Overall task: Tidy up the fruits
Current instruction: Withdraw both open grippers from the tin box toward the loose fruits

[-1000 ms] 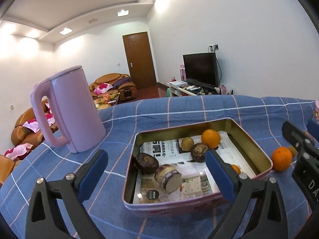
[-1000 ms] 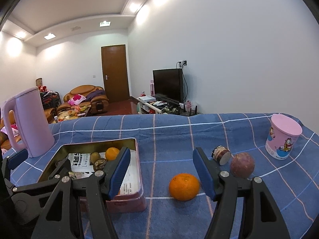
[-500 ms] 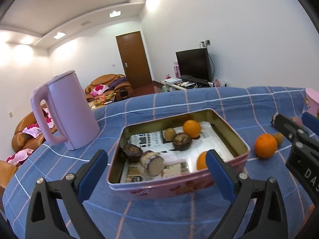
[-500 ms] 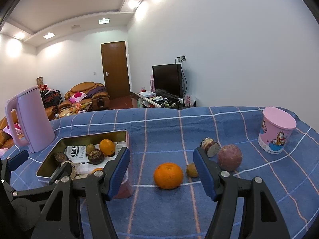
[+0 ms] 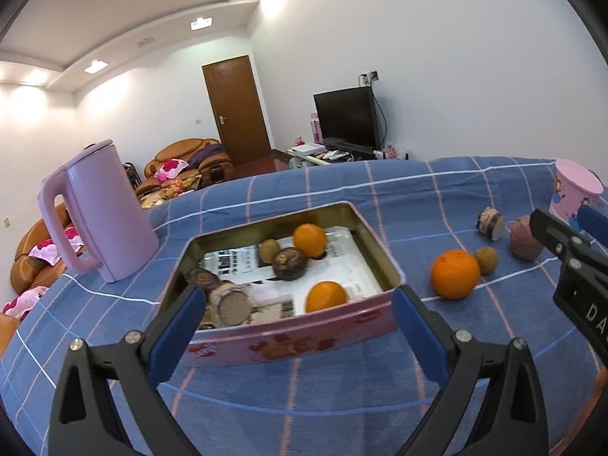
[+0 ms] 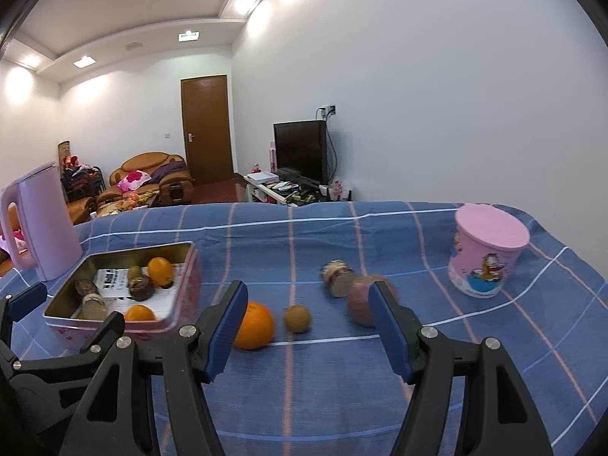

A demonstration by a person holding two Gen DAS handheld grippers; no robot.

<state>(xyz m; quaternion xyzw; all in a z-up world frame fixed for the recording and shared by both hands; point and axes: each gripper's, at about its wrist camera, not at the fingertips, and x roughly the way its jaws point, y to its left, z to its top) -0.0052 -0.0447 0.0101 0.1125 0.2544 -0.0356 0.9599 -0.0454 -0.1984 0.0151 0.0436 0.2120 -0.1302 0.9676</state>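
Tongs (image 5: 296,326) of the left hand stand wide apart and hold nothing; seen from the left wrist, they hang level over the blue checked tabletop (image 5: 304,399), their tips flanking the near wall of the tin (image 5: 288,338). That tin is rectangular, its long axis running roughly left to right and skewed a little, its far right corner turned away. Inside on printed paper lie two oranges (image 5: 309,240), a kiwi (image 5: 269,249), dark round fruits (image 5: 289,264) and a cut piece (image 5: 231,306) whose flat face points at the camera. Right of the tin, apart from it, an orange (image 5: 454,273) touches a kiwi (image 5: 486,259); behind them a cut piece (image 5: 491,224) lies on its side beside a purplish fruit (image 5: 524,239). A kettle (image 5: 100,209) stands upright left of the tin. From the right wrist, the right tongs (image 6: 306,332) also gape, gripping nothing, held level above the cloth. Between their tips lies the kiwi (image 6: 298,318); the orange (image 6: 254,326) is partly behind the left finger, the purplish fruit (image 6: 361,302) behind the right. A pink cup (image 6: 484,250) stands upright far right.
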